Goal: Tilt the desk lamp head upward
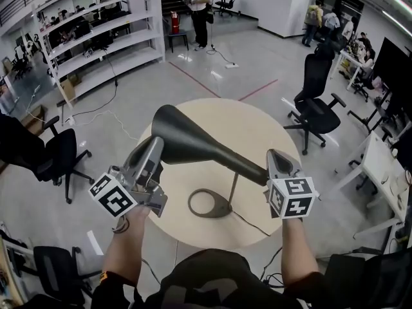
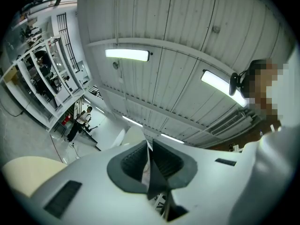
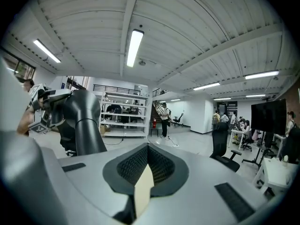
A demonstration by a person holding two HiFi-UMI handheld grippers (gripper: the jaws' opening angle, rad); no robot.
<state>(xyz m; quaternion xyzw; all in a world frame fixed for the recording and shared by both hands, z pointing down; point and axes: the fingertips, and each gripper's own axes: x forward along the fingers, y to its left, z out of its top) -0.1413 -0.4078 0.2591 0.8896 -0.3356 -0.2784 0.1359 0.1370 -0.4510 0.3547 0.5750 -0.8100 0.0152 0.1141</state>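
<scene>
While my left tool (image 1: 153, 152) is closing its jaws around the thin rim of the lamp head (image 1: 187, 137), I reckon the bite may slip, or the ring base (image 1: 224, 208) tip; dark and flared, the head hangs over the round tabletop (image 1: 257, 127); my right tool (image 1: 275, 156), pressed together and empty, sits beside its neck (image 1: 241, 166).

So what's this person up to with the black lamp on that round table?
A person holds a gripper in each hand over a dark desk lamp on a round table. The left gripper is up by the lower edge of the lamp head, its jaws closing with nothing between them. The right gripper sits beside the lamp's arm, jaws together and empty. Neither one grips the lamp.
</scene>
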